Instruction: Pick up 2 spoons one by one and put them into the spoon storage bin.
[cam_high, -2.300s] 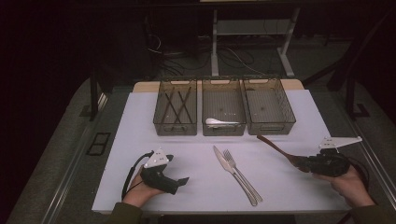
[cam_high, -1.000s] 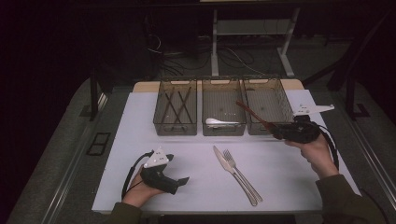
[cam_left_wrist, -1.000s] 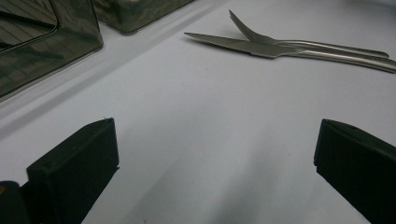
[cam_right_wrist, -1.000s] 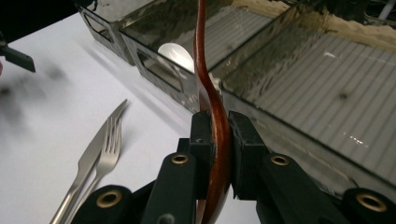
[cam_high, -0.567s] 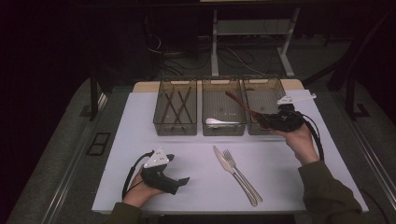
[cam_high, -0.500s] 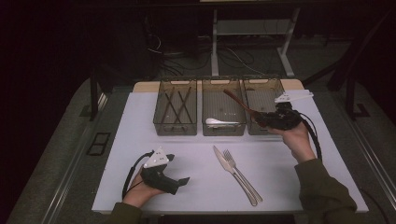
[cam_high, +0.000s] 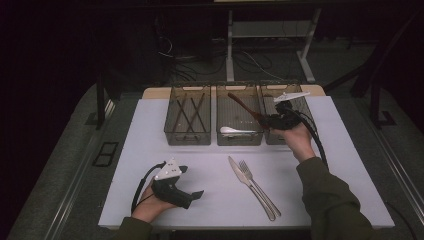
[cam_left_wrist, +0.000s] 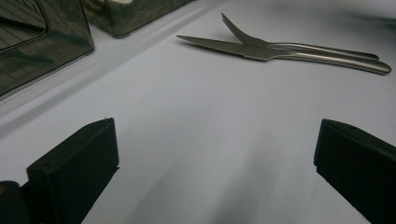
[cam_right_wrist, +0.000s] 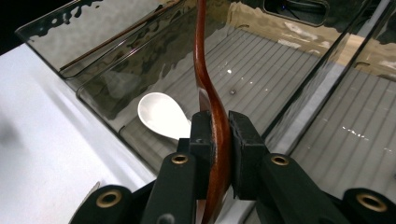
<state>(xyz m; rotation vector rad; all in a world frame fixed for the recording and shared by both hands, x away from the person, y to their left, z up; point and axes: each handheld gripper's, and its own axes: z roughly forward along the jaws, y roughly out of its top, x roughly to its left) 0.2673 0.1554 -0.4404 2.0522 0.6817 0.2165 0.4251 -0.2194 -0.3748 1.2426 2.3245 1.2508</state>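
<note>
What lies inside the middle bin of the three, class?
Inside the middle bin a white spoon lies on the ribbed floor. The wooden spoon, held by the right claw, hangs over it and covers part of the floor behind.

Both tools are black, each with a grey three-cornered plate on top and a black cable trailing back to the wrist. The left tool (cam_high: 176, 187) has blocky matte jaws. The right tool (cam_right_wrist: 219, 135) has flat black pads on arms with brass-ringed holes. The person wears dark olive sleeves (cam_high: 330, 200).
</note>
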